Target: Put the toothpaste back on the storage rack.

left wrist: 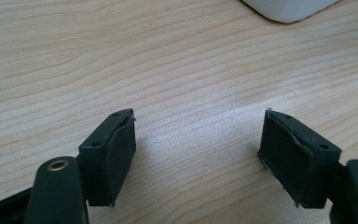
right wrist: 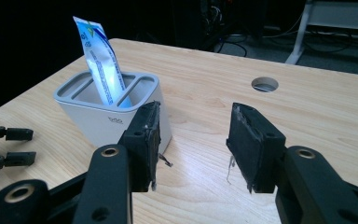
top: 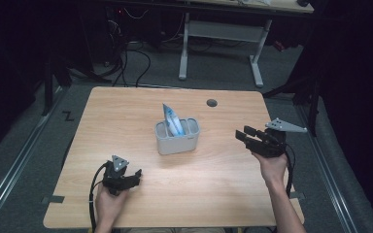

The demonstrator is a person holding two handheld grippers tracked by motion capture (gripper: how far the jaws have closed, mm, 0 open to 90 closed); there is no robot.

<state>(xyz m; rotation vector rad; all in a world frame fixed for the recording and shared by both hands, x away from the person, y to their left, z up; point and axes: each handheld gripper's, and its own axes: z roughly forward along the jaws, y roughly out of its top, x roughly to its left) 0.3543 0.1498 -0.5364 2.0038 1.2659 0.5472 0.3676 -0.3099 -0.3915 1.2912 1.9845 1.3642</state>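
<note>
A blue-and-white tube [top: 171, 119] stands tilted in a grey holder [top: 177, 140] mid-desk [top: 126, 111], as the released, empty left tongs [top: 137, 175] and right tongs [top: 243, 134] flank it.

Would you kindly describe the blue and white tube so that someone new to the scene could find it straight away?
Start at the wooden table; near its middle stands a pale grey holder with slots in its top. The tube stands tilted in that holder, its flat sealed end sticking up above the rim. It is the one blue and white thing on the table.
</note>
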